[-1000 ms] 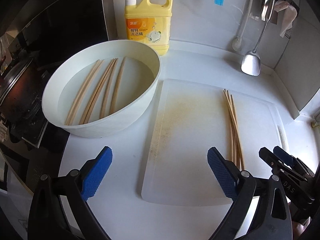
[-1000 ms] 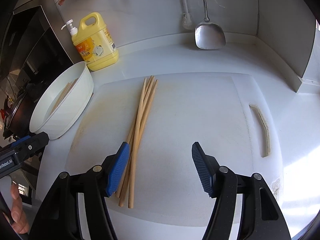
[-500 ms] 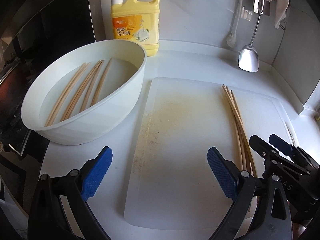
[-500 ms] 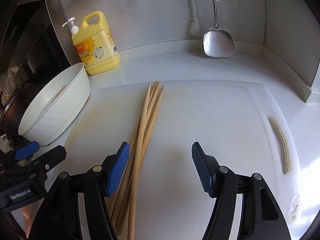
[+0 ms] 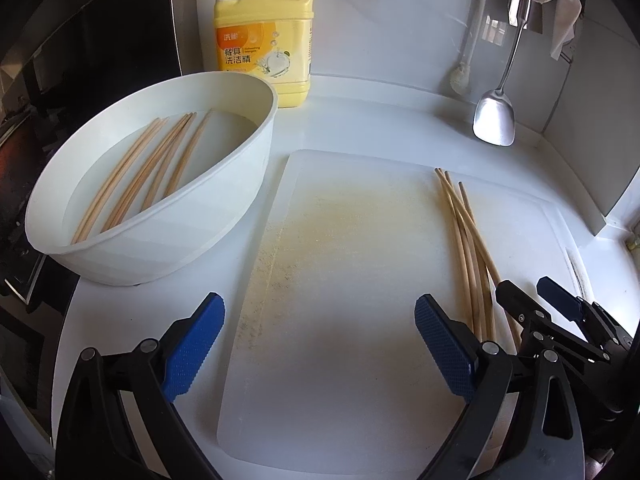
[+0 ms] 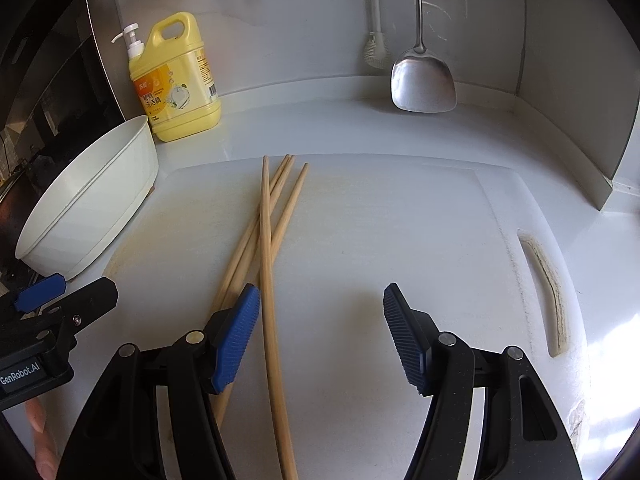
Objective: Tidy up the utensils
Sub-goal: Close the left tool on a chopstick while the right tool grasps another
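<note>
A: Nearest the lens?
B: Right gripper (image 6: 318, 330), fingers spread wide and holding nothing, one chopstick lying between them; left gripper (image 5: 318, 344) equally wide, empty

A: And beyond?
B: Loose chopsticks (image 6: 268, 248) on the cutting board (image 6: 400, 216); more chopsticks in water (image 5: 160, 168) in the white basin (image 5: 168, 240); detergent bottle (image 5: 264, 36) behind on the surface (image 5: 380, 120)

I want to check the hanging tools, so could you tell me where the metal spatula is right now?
The metal spatula hangs against the back wall at the counter's far right corner, beside a white brush, well beyond the cutting board.
</note>
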`<state>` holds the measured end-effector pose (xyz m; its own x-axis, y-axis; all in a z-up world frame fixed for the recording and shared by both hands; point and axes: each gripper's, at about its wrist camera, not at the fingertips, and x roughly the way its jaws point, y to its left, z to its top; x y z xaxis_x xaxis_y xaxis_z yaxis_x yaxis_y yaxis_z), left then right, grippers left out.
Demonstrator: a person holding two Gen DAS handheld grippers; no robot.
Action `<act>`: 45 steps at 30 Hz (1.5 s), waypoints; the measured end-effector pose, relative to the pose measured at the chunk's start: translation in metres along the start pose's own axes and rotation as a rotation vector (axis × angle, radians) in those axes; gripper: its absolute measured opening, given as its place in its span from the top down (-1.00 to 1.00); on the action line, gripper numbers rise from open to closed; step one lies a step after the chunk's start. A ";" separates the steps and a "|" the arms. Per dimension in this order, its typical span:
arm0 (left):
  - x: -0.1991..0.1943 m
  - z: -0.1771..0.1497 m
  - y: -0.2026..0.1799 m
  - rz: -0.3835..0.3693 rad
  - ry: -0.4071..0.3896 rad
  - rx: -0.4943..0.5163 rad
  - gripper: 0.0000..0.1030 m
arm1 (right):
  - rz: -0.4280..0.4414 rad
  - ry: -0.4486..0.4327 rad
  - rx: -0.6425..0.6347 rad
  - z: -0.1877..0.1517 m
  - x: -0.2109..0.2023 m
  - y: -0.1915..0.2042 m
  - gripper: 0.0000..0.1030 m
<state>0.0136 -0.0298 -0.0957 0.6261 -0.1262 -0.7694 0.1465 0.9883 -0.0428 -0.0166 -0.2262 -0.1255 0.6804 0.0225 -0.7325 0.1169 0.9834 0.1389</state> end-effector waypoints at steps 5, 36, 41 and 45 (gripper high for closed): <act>0.007 0.001 -0.016 0.000 -0.005 0.021 -0.83 | -0.026 -0.014 0.019 -0.001 -0.002 -0.015 -0.20; 0.037 0.002 -0.062 -0.004 0.030 0.091 -0.86 | -0.085 -0.030 0.005 -0.008 -0.008 -0.043 -0.20; 0.043 0.001 -0.066 -0.010 0.050 0.091 -0.89 | -0.093 -0.029 -0.002 -0.007 -0.007 -0.042 -0.20; 0.046 0.005 -0.065 -0.001 0.053 0.076 -0.89 | -0.107 -0.029 -0.009 -0.004 -0.004 -0.041 -0.20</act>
<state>0.0368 -0.1005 -0.1249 0.5847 -0.1200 -0.8023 0.2061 0.9785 0.0038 -0.0275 -0.2662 -0.1311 0.6850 -0.0882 -0.7232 0.1841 0.9814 0.0547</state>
